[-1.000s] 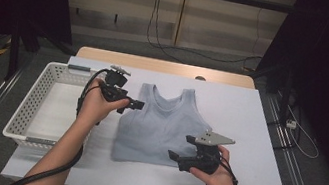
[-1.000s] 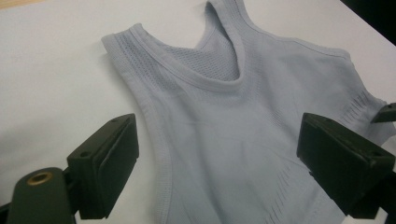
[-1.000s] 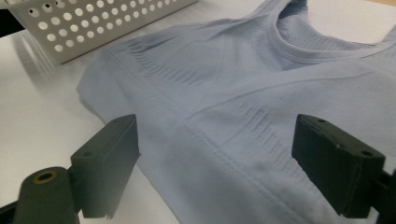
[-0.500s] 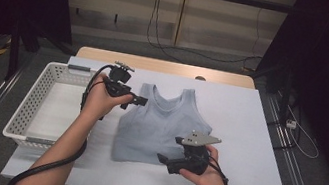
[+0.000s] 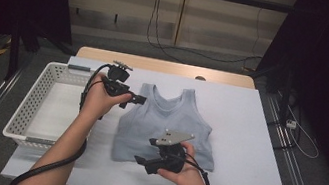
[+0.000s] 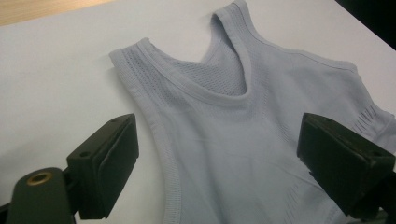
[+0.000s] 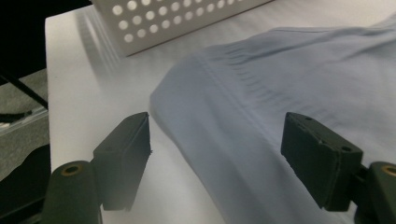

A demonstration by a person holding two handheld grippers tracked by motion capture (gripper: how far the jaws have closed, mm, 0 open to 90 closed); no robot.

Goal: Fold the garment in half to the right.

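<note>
Moved since the earlier frame: right claw (image 5: 140,162), carried leftward along the near hem of the top; its jaws have just been closing a little, with hem cloth lying between them but not pinched. Left claw (image 5: 139,101): no change of place.

Bench (image 5: 256,138): white surface, bearing all items below.

Basket (image 5: 21,119): white, perforated walls, at the left edge of the bench, just beside the top.

Top (image 5: 172,124): pale blue sleeveless garment, lying flat at mid-bench, neckline toward the far side, hem toward the person.

Left claw: released, jaws wide apart, held above the top's left shoulder strap (image 6: 154,121), gripping nothing.

Right claw: released, jaws apart and straddling the top's near left hem corner (image 7: 187,112), pads clear of the cloth.
</note>
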